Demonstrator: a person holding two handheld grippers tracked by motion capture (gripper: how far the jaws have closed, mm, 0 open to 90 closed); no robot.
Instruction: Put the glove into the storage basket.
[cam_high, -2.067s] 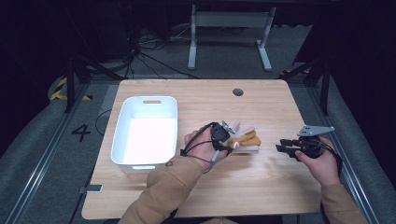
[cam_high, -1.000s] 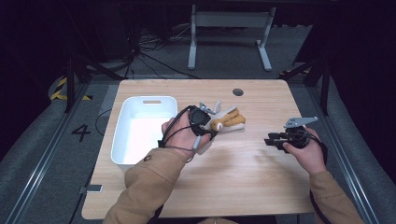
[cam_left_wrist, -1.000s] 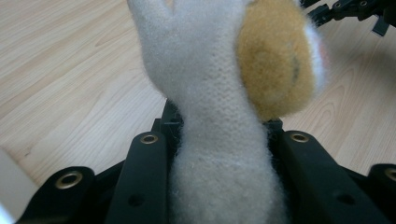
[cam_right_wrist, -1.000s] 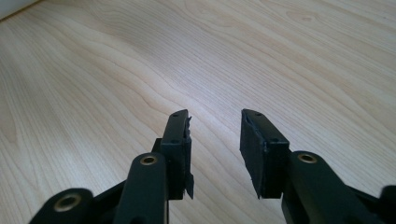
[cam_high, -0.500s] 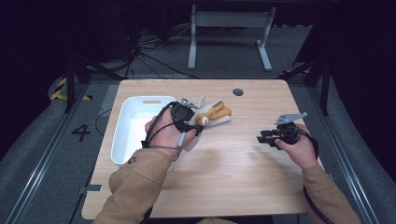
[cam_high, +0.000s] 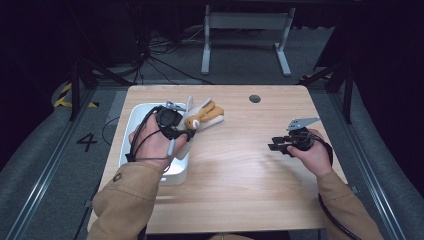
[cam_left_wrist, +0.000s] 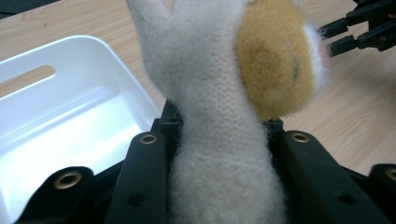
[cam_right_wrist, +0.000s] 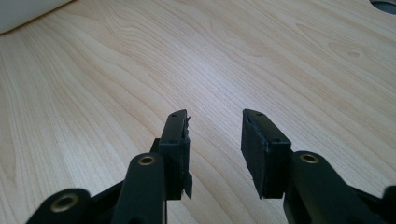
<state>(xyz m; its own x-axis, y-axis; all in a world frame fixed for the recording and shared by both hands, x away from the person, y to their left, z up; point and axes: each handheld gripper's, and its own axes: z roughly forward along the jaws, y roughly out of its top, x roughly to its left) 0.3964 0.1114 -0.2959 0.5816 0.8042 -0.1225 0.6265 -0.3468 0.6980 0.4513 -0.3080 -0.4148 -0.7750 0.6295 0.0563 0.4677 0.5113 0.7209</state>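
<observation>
A plush toy (cam_high: 204, 114) with a tan head and white limbs hangs over the right rim of the white bin (cam_high: 131, 131). My left gripper (cam_high: 184, 132) is shut on it. In the left gripper view its jaws clamp a white limb of the plush toy (cam_left_wrist: 210, 93) low down, the tan head sits just above, and the bin (cam_left_wrist: 70, 116) lies to the left. My right gripper (cam_high: 274, 146) hovers over the right side of the table. In the right gripper view the right gripper (cam_right_wrist: 215, 135) stands open over bare wood with nothing between its jaws.
The wooden table (cam_high: 240, 180) has a small round dark hole (cam_high: 254, 98) near its far edge. A metal frame's legs (cam_high: 245, 45) stand on the floor beyond the table. The right gripper (cam_left_wrist: 364, 23) also appears at the top right of the left gripper view.
My left gripper has carried the plush toy leftward and a little farther back, from the table's middle to the bin's right rim. My right gripper has drifted left, still open.
</observation>
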